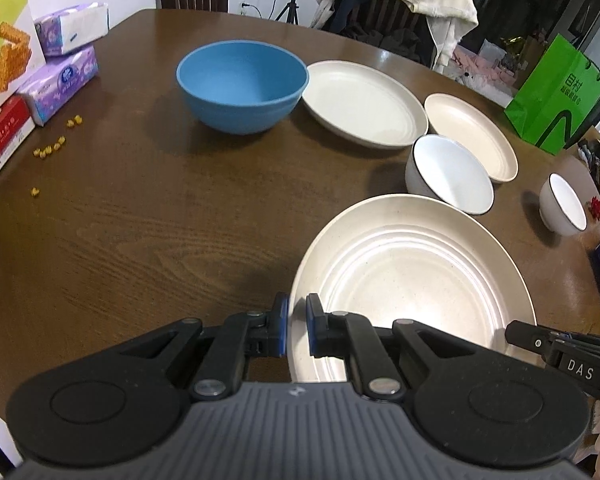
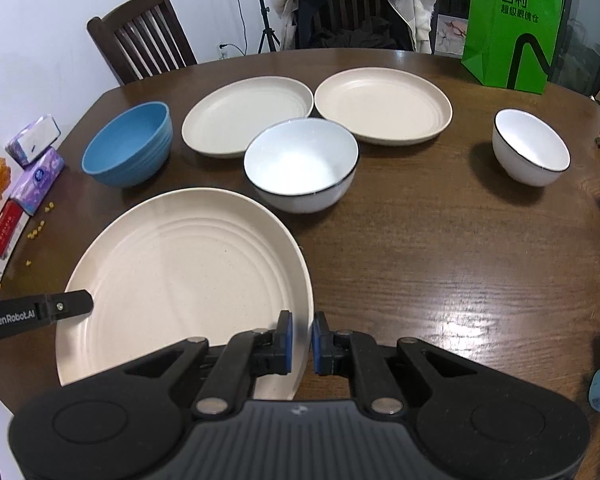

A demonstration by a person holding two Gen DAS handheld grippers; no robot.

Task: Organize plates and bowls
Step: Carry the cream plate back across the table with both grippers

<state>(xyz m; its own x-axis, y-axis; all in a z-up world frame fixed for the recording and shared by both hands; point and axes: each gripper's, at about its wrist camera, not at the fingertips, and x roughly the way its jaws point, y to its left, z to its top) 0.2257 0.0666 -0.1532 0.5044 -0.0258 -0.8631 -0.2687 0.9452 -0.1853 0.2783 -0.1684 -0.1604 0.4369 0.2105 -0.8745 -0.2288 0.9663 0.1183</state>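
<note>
- A large cream plate (image 2: 180, 280) is gripped at its rim on two opposite sides, near the front edge of the brown table (image 1: 140, 220).
- The left gripper (image 1: 297, 320) is clenched on the plate's left rim, one blue pad outside the rim and one inside it.
- The right gripper (image 2: 302, 338) is clamped on the plate's right rim in the same way (each gripper's tip also shows at the margin of the other wrist view).
- Whether the plate rests on the table or is held just above it cannot be told from these views.
- The step in hand is judged to be the moving of this plate, carried two-handed; stacking on another plate seems likely.
- The next move calls for both grippers to be kept level and moved together, so that the rim is not twisted, and for the black-rimmed white bowl (image 2: 300, 164) just behind the plate to be cleared.
- Counted: three cream plates are seen, the held one plus two side by side toward the back edge, the left plate (image 2: 246, 114) and the right plate (image 2: 384, 106).
- Three bowls are counted: a blue bowl (image 1: 242, 84) toward the left edge, the white bowl between the plates, and a smaller white bowl (image 2: 531, 146) near the right edge.
- None of the six is stacked yet (the sorting is judged to be at its start).
</note>
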